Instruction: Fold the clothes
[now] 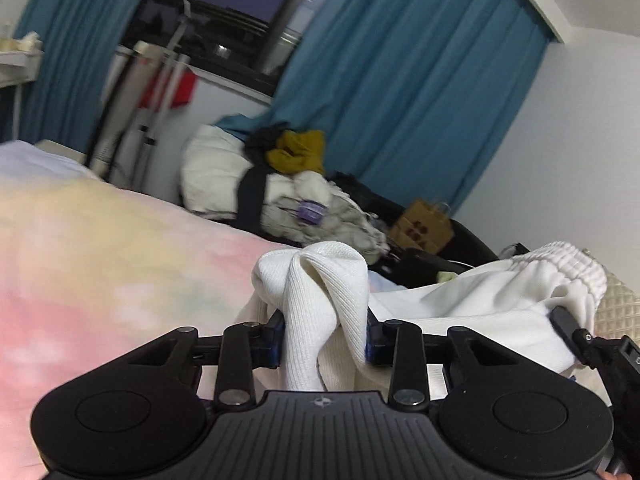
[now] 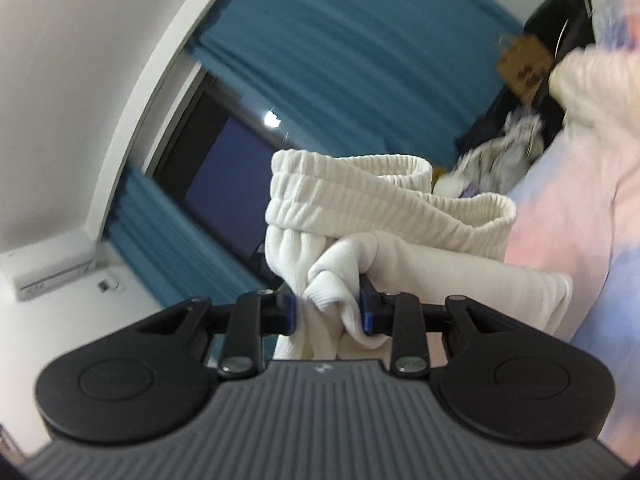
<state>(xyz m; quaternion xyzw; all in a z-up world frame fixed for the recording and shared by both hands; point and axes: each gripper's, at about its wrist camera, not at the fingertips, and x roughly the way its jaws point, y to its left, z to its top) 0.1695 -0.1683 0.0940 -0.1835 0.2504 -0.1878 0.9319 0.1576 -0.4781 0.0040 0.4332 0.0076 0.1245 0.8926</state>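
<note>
Both grippers, left gripper (image 1: 325, 334) and right gripper (image 2: 328, 312), clamp bunched white trousers (image 1: 460, 300) lifted above the pastel bedspread (image 1: 100, 260) ahead: mid-carry, next likely needing 1 flat lay-down.

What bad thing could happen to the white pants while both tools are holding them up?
1. The left tool and the right tool each pinch only a small bunch of the white pants; the cloth might slip out and drop onto the pastel blanket.
2. The elastic waistband looks scrunched near the right tool, so the fold may come out crooked.
3. Hanging fabric could possibly snag on the linkage below the left tool.
</note>
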